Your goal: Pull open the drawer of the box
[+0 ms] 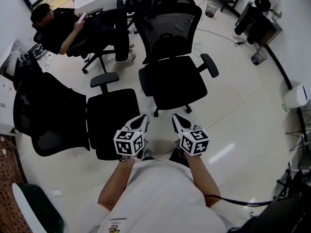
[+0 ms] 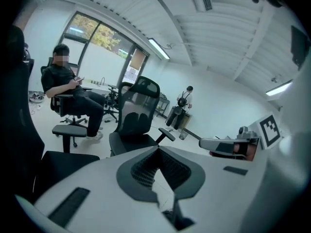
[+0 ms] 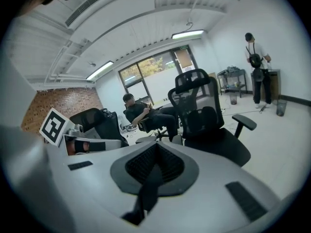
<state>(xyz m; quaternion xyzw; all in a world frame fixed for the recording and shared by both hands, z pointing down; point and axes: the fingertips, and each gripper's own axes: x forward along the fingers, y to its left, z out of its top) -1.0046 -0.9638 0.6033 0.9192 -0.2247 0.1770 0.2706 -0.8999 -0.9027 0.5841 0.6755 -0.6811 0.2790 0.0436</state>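
Left tongs [image 2: 158, 150] are pinched together at the tips, nothing between them. Right tongs [image 3: 155, 148] same: closed, empty. We hold both side by side, near each other, low in front of our torso, tips pointing away from us. Straight ahead of both tongs: black office chair [image 1: 176, 79], backrest on the far side, standing on the pale floor [image 1: 233, 115]. Just left of the left tongs: second black chair [image 1: 112, 111], its seat right by the tips. Far ahead-left of the tongs a seated person [image 1: 60, 28] holds a phone; far ahead-right a standing person [image 1: 266, 1]. We can't place the box or its drawer from these views
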